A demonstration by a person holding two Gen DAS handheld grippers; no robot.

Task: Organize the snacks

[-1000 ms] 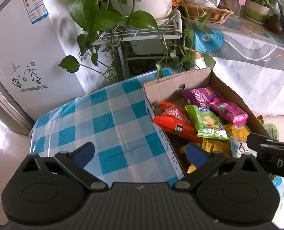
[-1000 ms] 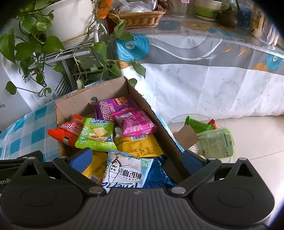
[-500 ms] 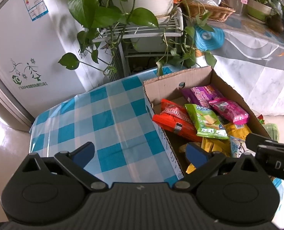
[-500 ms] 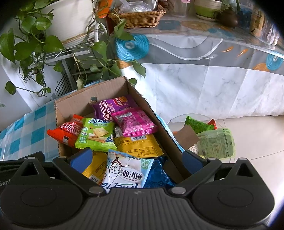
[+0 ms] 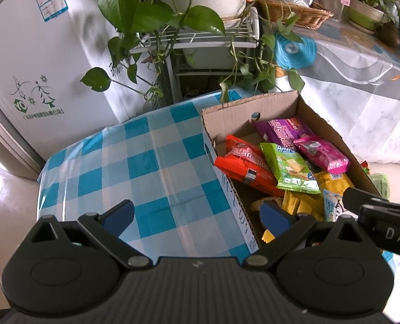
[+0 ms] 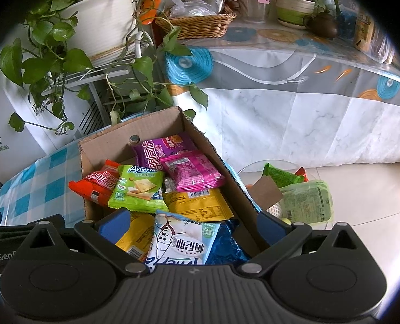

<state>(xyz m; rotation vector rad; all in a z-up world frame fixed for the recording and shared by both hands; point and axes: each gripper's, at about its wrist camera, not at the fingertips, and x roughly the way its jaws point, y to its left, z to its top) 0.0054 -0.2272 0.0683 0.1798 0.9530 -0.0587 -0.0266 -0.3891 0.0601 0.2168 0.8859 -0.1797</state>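
On the checked tabletop (image 5: 151, 167), snack packets (image 6: 156, 189) piled loose inside the cardboard box (image 6: 102, 140); more in a clear bowl (image 6: 308, 205) beside it. Both grippers, left (image 5: 197, 213) and right (image 6: 192, 222), jaws apart, holding nothing. Sorting progress unclear.

open cardboard box (image 6: 200, 145) on checked cloth, heaped with snack packets (image 6: 156, 189): red, green, purple, pink, yellow; all lying flat
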